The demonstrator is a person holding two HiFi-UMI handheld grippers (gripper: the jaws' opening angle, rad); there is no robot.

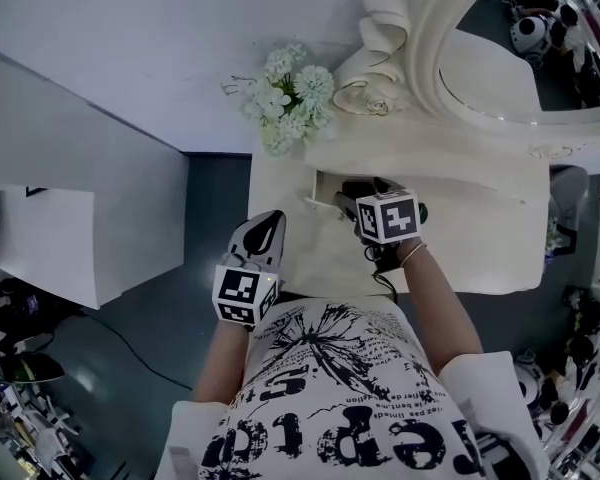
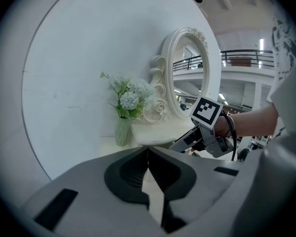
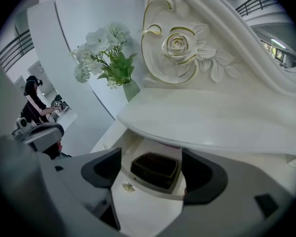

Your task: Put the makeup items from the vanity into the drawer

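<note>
The white vanity (image 1: 460, 208) has its drawer (image 1: 318, 190) pulled out under the tabletop. My right gripper (image 1: 352, 196) is at the drawer mouth and stands open with nothing between its fingers. In the right gripper view, a dark rectangular tray (image 3: 155, 168) lies inside the drawer (image 3: 145, 209), framed by the open right gripper (image 3: 150, 174). A small gold knob (image 3: 128, 186) sits on the drawer front. My left gripper (image 1: 264, 232) hangs back at the vanity's front left edge. Its jaws (image 2: 149, 174) meet with nothing held. No loose makeup item shows on the tabletop (image 3: 212, 122).
A vase of white flowers (image 1: 292, 98) stands at the vanity's back left, by the carved oval mirror (image 1: 500, 58). A white wall panel (image 1: 70, 208) lies left of the vanity. The person's arm and right gripper (image 2: 207, 132) cross the left gripper view.
</note>
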